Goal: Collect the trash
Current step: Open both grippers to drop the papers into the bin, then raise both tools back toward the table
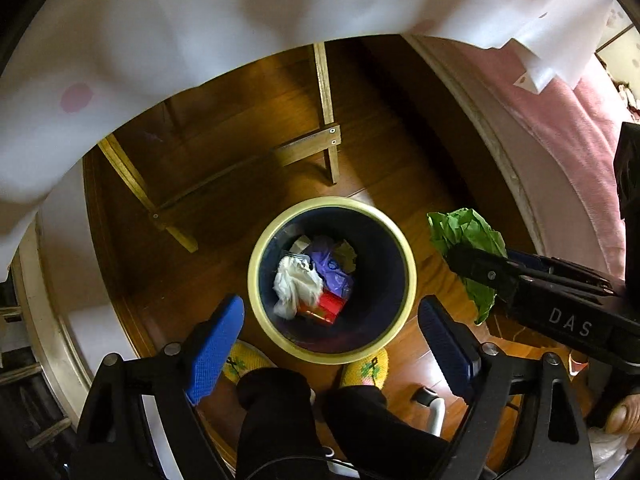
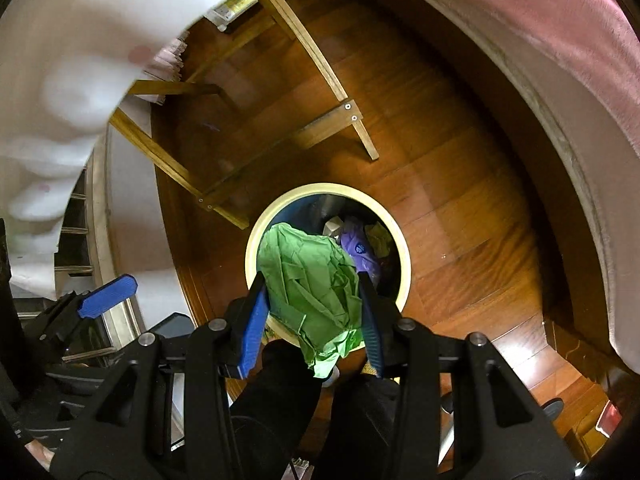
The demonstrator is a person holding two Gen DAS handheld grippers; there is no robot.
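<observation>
A round trash bin [image 1: 394, 236] with a cream rim and dark inside stands on the wood floor; it also shows in the right wrist view [image 2: 404, 248]. It holds white crumpled paper [image 1: 296, 280], a purple wrapper [image 1: 334, 268] and a red packet [image 1: 330, 306]. My right gripper [image 2: 316, 304] is shut on a crumpled green paper [image 2: 312, 280] and holds it above the bin's near left rim. In the left wrist view that gripper [image 1: 452, 254] and green paper [image 1: 464, 230] hang right of the bin. My left gripper [image 1: 332, 332] is open and empty above the bin's near rim.
A wooden table frame [image 1: 328, 136] stands on the floor beyond the bin, under a white tablecloth [image 1: 160, 40]. A pink bed cover [image 1: 580, 128] lies to the right. The person's yellow slippers [image 1: 368, 368] and dark legs are just below the bin.
</observation>
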